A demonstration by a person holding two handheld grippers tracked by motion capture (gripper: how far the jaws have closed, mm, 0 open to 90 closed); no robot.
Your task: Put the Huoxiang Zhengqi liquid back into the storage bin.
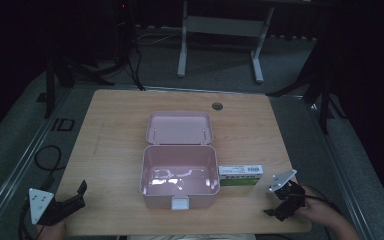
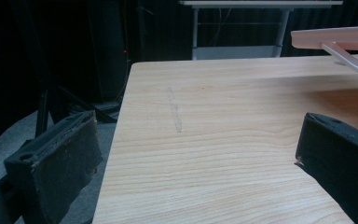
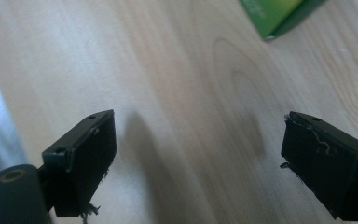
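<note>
Pale wood grain covering the table (image 1: pixel 115 150), spreading across the middle of the high view. Sitting at the centre of that frame, a pink plastic box (image 1: pixel 179 176), lid (image 1: pixel 180 128) lying open and flat behind it toward the top of the frame, a small white latch (image 1: pixel 180 203) showing on its near wall. Lying just beside the box's right wall, a green and white carton (image 1: pixel 240 176), long side facing the viewer.

Resting at the lower left corner of the high view, the left gripper (image 1: pixel 78 196), held off the table's near left edge, jaws spread wide with nothing between them; in the left gripper view (image 2: pixel 196 154) pointing along bare wood, with the pink lid's edge (image 2: pixel 335 37) showing at the upper right.

Hovering at the lower right of the high view, just below and right of the carton, the right gripper (image 1: pixel 278 206), gripped by a hand (image 1: pixel 325 212). Jaws also standing wide apart and holding nothing in the right gripper view (image 3: pixel 198 154), with a green corner of the carton (image 3: pixel 275 14) peeking in at the top right.
</note>
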